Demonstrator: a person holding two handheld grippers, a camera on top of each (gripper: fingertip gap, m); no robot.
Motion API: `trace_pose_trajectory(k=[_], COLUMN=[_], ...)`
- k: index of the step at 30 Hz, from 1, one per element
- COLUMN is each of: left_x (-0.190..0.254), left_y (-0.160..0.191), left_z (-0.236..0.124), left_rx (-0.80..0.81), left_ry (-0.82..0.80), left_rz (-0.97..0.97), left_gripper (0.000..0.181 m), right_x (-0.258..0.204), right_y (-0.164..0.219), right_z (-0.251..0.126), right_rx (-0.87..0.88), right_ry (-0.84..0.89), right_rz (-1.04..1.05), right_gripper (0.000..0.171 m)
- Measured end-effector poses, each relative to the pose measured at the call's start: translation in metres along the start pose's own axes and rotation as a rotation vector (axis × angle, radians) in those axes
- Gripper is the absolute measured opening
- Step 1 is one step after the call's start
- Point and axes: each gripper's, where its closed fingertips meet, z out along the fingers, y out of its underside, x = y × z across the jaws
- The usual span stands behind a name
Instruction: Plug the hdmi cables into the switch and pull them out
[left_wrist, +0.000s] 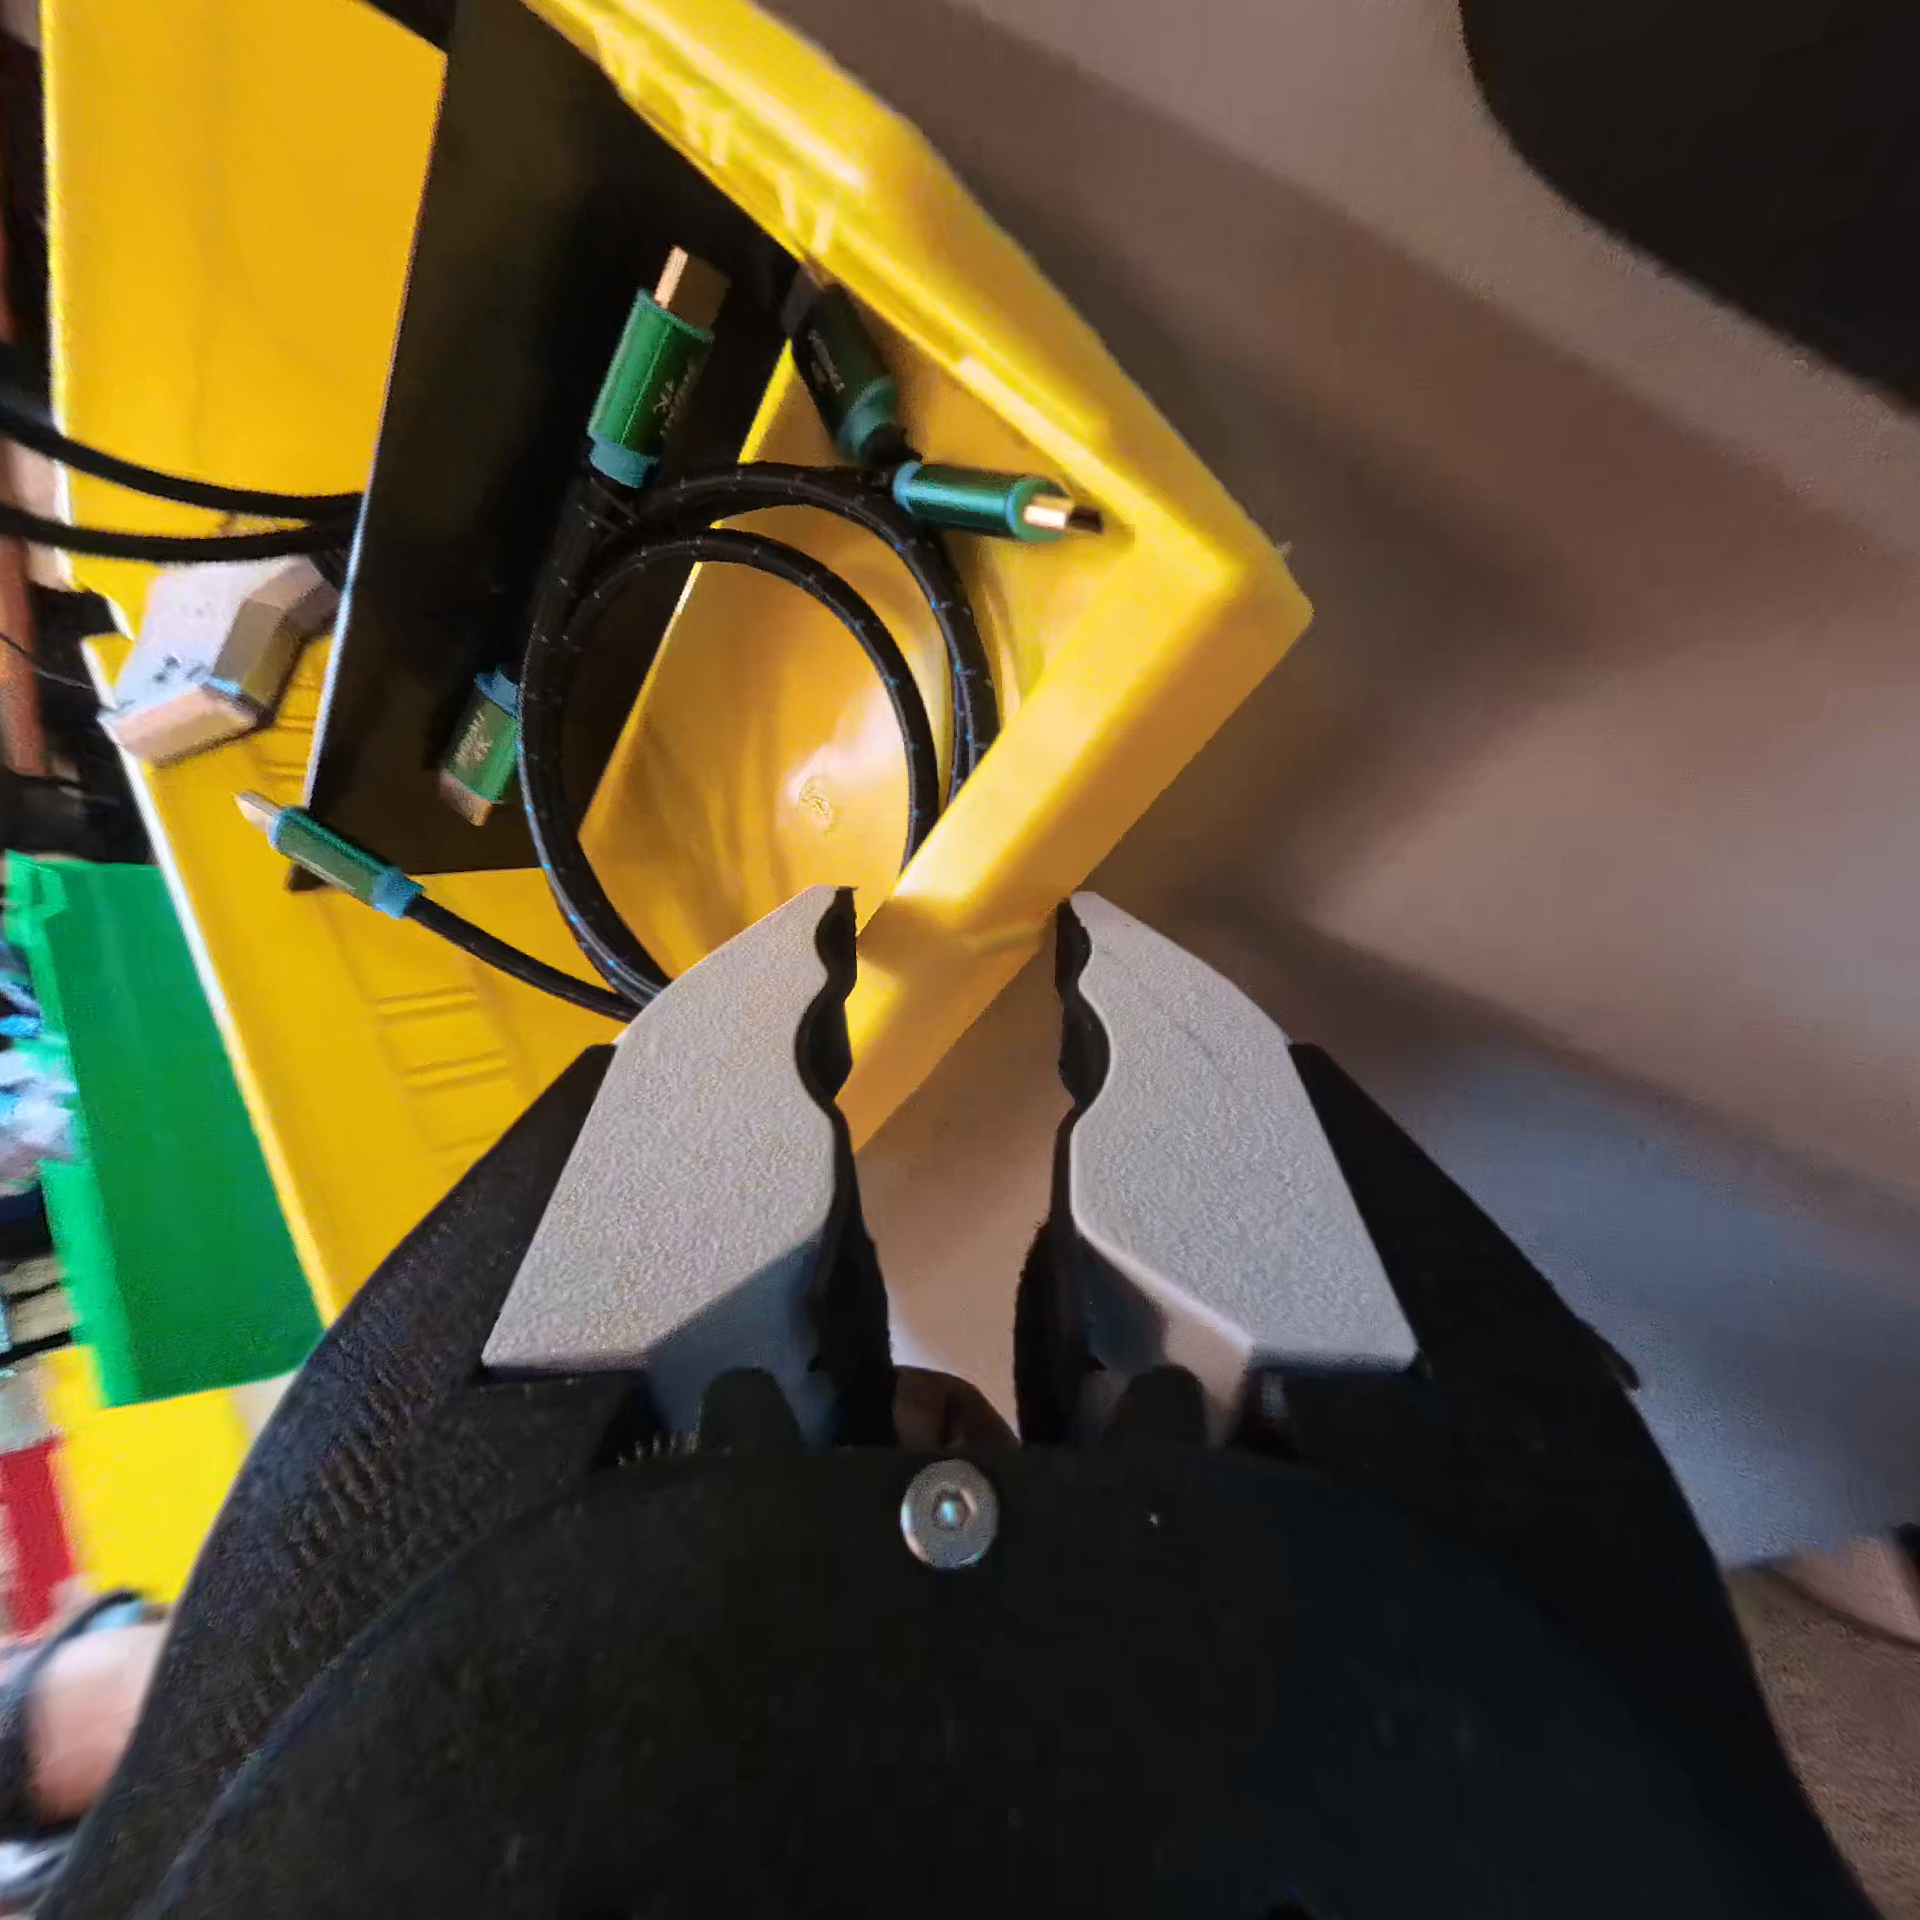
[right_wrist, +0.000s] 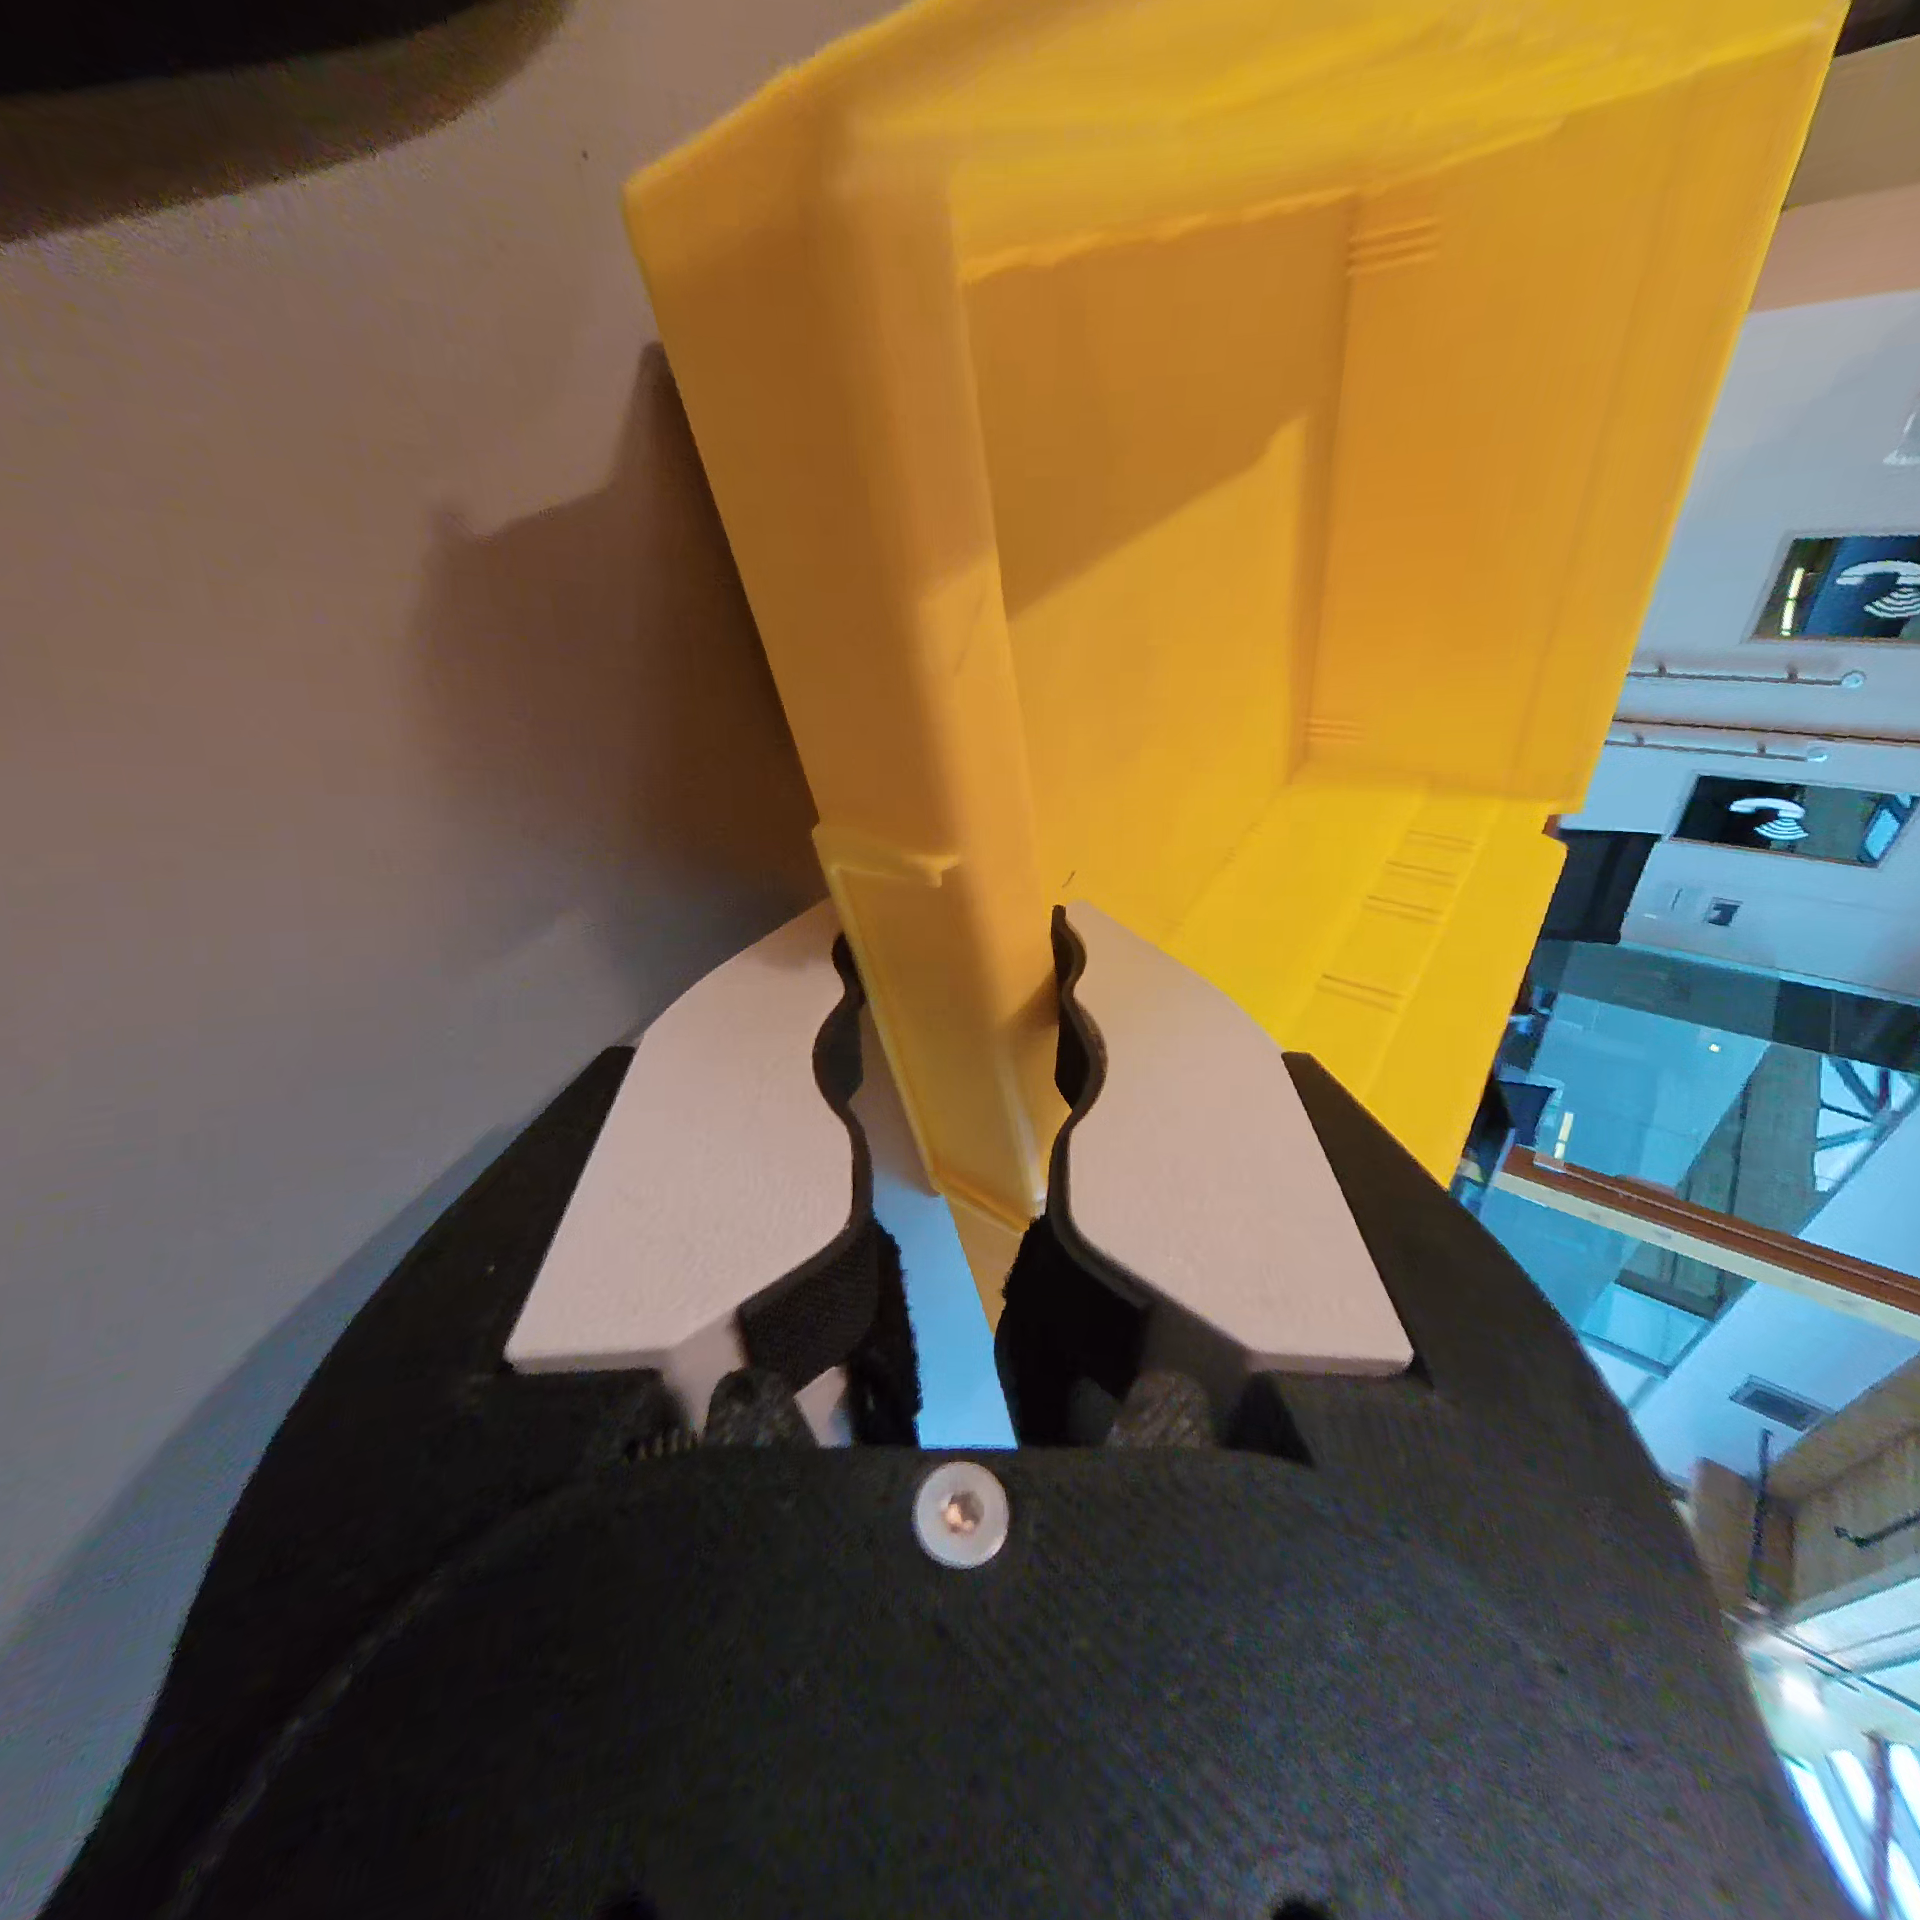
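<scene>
Left of frame, left wrist view: black switch (left_wrist: 468, 499) and green-headed HDMI cables (left_wrist: 748, 665), all unplugged, inside yellow bin (left_wrist: 1091, 665). Lower centre: left gripper (left_wrist: 956, 925) clamped on bin's corner rim. Right wrist view: right gripper (right_wrist: 951, 935) clamped on bin wall (right_wrist: 935, 831), probably to carry or tip bin.

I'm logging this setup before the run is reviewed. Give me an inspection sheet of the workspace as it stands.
Surface: pale tabletop, bare where visible.
Job's things: black switch inside the yellow bin; no plug seen inserted.
Clutter: a second yellow bin, tilted, empty where visible; green bin.
Grippers: left gripper jaws around the yellow bin's rim, contact unclear; right gripper shut on the second yellow bin's wall.
Cables: braided black HDMI cables coiled in the yellow bin, with green plugs loose.
Surroundings: blurred indoor space with railings and glass.
</scene>
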Motion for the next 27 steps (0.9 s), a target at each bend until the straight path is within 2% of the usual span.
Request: trace_pose_trajectory(k=[2, 6, 9, 11, 13, 15, 18, 23, 25, 27], left_x=[0.002, -0.020, -0.082, -0.117, -0.135, -0.151, -0.174, -0.187, -0.189, -0.190], left_y=[-0.002, -0.040, -0.056, -0.059, -0.059, -0.052, -0.038, -0.030, -0.034, -0.028], left_z=[-0.008, -0.052, -0.078, -0.077, -0.056, -0.025, 0.014, 0.059, 0.067, 0.075], left_rx=[0.048, 0.379, 0.672, 0.807, 0.767, 0.631, 0.446, 0.301, 0.312, 0.257], left_ry=[0.052, 0.197, 0.140, 0.124, 0.123, 0.032, -0.077, 0.050, 0.125, 0.116], left_rz=[-0.146, -0.638, -1.063, -1.282, -1.346, -1.298, -1.249, -1.435, -1.522, -1.541], left_gripper=[0.044, 0.062, 0.063, 0.063, 0.064, 0.065, 0.066, 0.067, 0.066, 0.062], right_x=[-0.005, 0.007, 0.039, 0.063, 0.080, 0.095, 0.109, 0.117, 0.120, 0.125], right_y=[-0.003, -0.011, -0.023, -0.040, -0.063, -0.089, -0.140, -0.212, -0.229, -0.233], right_z=[-0.004, -0.029, -0.052, -0.066, -0.078, -0.088, -0.111, -0.146, -0.159, -0.169], right_rx=[0.048, 0.208, 0.354, 0.459, 0.546, 0.621, 0.829, 1.063, 1.146, 1.199], right_ry=[-0.060, -0.147, -0.039, 0.051, 0.090, 0.116, 0.086, 0.037, 0.029, 0.049], right_rz=[0.067, 0.399, 0.495, 0.526, 0.559, 0.595, 0.627, 0.575, 0.548, 0.550], right_gripper=[0.045, 0.078, 0.080, 0.079, 0.077, 0.072, 0.060, 0.045, 0.042, 0.037])
